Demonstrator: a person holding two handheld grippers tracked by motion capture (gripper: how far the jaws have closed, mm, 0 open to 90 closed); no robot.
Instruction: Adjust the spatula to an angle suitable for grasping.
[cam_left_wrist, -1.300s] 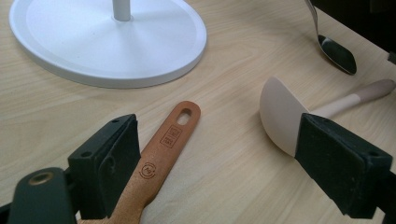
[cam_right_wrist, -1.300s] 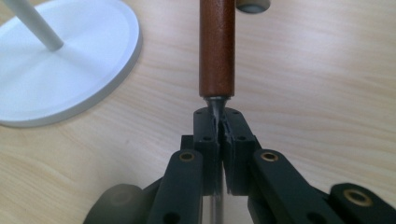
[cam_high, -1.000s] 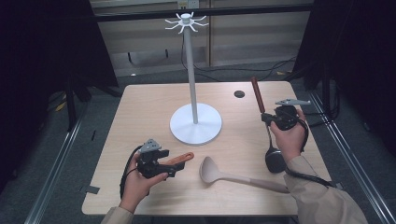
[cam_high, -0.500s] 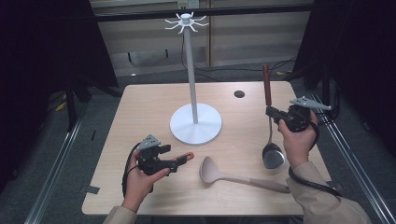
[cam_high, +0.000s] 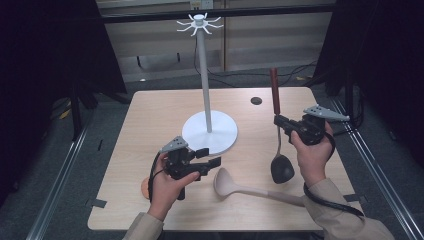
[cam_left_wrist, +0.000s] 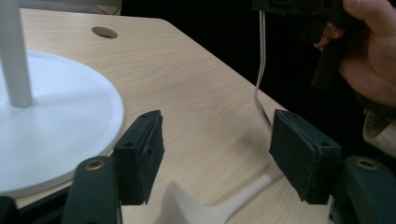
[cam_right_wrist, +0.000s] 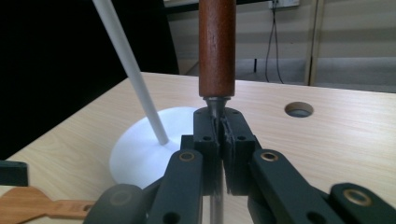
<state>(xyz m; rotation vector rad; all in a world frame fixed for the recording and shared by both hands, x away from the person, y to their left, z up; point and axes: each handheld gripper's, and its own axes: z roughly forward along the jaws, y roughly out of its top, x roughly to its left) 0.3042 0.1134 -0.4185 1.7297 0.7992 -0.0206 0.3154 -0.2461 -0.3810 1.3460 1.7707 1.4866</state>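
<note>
Currently, high view: my right gripper (cam_high: 278, 123) holds the ladle (cam_high: 280, 161) upright by its metal shank just under the wooden handle (cam_high: 274, 90), dark bowl hanging low above the table (cam_high: 150, 120), to the right of the white stand (cam_high: 209, 131). My left gripper (cam_high: 212, 161) hovers in front of the stand's round base, jaws apart, holding nothing. Item beside it: a pale spoon (cam_high: 245, 187) lying flat on the table, bowl near the left gripper, handle running toward my right sleeve. Item above: the stand's ring of hooks (cam_high: 199, 23) at the pole top. I judge the step to be carrying the ladle up to a hook; to do it well I should keep the grip firm on the shank, raise the handle end above hook height, then come in level so the bowl does not swing into the pole. Whether the handle end has a hanging hole I cannot tell. Left gripper view: my jaws stand wide open, the pale spoon (cam_left_wrist: 219, 205) low between them, the stand base (cam_left_wrist: 60, 140) at left, the ladle's thin shank (cam_left_wrist: 260, 70) hanging from the other gripper. Right gripper view: jaws pressed tight on the shank, the wooden handle (cam_right_wrist: 217, 46) rising straight above them, the stand's pole (cam_right_wrist: 133, 74) slanting at left, a wooden utensil (cam_right_wrist: 37, 205) at bottom left. Surface: light wood-grain table, one round cable hole (cam_high: 256, 100). Room: dark curtains both sides, pale wall panels and cables behind.
</note>
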